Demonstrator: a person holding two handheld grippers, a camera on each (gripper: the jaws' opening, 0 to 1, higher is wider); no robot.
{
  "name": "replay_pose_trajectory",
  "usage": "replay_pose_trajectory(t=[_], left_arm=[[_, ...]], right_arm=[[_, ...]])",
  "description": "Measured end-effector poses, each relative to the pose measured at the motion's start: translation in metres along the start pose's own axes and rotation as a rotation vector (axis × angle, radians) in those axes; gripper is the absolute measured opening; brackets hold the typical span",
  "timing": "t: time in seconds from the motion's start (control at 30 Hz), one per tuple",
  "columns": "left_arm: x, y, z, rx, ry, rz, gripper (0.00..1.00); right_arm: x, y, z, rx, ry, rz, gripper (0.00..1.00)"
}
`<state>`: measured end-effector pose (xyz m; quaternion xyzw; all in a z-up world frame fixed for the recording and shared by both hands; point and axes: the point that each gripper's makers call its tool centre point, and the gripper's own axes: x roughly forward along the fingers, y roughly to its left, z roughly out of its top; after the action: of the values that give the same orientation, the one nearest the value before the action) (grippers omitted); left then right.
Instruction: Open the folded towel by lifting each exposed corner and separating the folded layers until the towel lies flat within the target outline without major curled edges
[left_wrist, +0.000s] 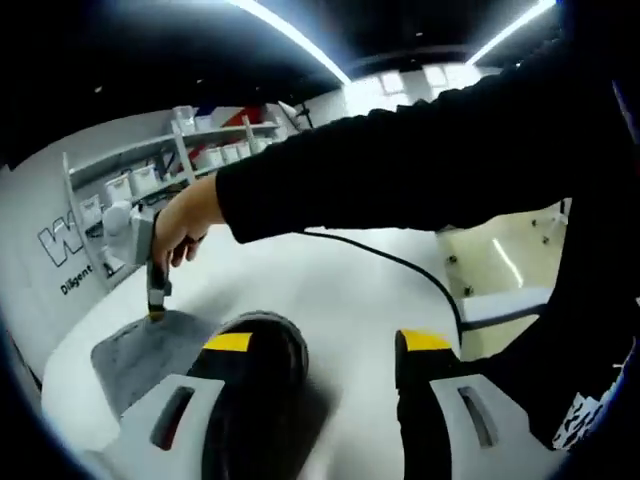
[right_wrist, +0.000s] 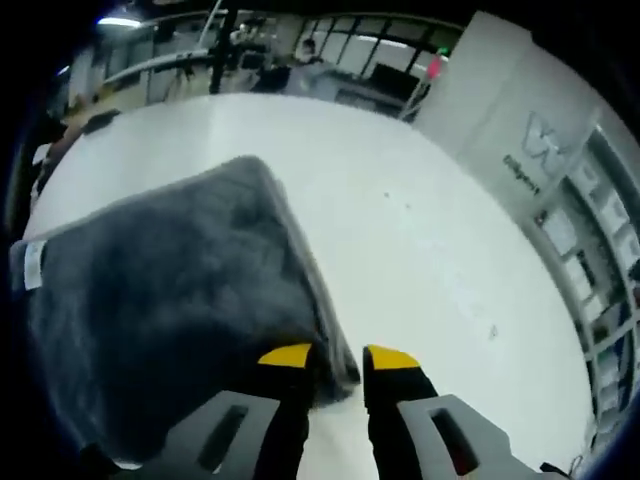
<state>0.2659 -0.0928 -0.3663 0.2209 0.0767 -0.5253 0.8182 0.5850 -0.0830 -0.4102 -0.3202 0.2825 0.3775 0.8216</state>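
Towel (right_wrist: 170, 300): grey, folded, lying on the white table (right_wrist: 420, 250); a white tag shows at 1 edge.
Right gripper (right_wrist: 338, 358): jaws nearly closed, pinching the towel's near corner.
Left gripper (left_wrist: 326, 342): jaws spread, empty, above the table, off the towel.
Risk: the thin corner pinch may slip, or catch 2 layers so the fold lifts unopened.
Around: shelves (left_wrist: 190, 150) with white tubs by the wall.
In the way: the sleeve (left_wrist: 400, 170) and black cable (left_wrist: 400, 265) cross between the grippers.

large "w" and partial "dilige" lettering on the wall (left_wrist: 62, 262)
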Motion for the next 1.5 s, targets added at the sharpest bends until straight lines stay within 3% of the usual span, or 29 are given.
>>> replay_pose_trajectory(t=[0.23,0.33,0.4,0.53,0.6,0.67,0.73,0.83,1.13,1.33,1.5], left_arm=[[-0.017,0.003,0.005,-0.004,-0.027,0.018,0.61],[-0.025,0.018,0.006,-0.026,-0.047,0.076,0.67],[-0.032,0.033,0.004,-0.061,-0.058,0.121,0.74],[-0.043,0.061,0.000,-0.126,-0.075,0.218,0.88],[-0.052,0.076,-0.002,-0.160,-0.092,0.265,0.93],[-0.059,0.088,-0.005,-0.190,-0.103,0.303,0.99],[-0.068,0.100,-0.009,-0.204,-0.104,0.348,1.00],[-0.082,0.116,-0.014,-0.234,-0.115,0.405,1.00],[-0.108,0.141,-0.017,-0.272,-0.145,0.488,1.00],[-0.127,0.157,-0.016,-0.284,-0.178,0.564,1.00],[-0.134,0.162,-0.018,-0.287,-0.174,0.562,1.00]], right_arm=[[-0.012,-0.002,-0.001,0.002,-0.049,-0.032,0.30],[-0.022,0.003,0.001,-0.021,-0.082,-0.023,0.35],[-0.032,0.004,0.009,0.013,-0.139,-0.012,0.45],[-0.052,0.000,0.020,0.054,-0.224,-0.051,0.65],[-0.070,-0.001,0.026,0.095,-0.305,-0.090,0.77],[-0.083,-0.004,0.026,0.105,-0.349,-0.134,0.80],[-0.098,-0.004,0.022,0.143,-0.386,-0.164,0.84],[-0.115,-0.001,0.017,0.190,-0.433,-0.191,0.99],[-0.155,0.005,0.002,0.268,-0.537,-0.273,1.00],[-0.179,0.015,-0.009,0.266,-0.542,-0.329,1.00],[-0.203,0.027,-0.014,0.289,-0.590,-0.344,1.00]])
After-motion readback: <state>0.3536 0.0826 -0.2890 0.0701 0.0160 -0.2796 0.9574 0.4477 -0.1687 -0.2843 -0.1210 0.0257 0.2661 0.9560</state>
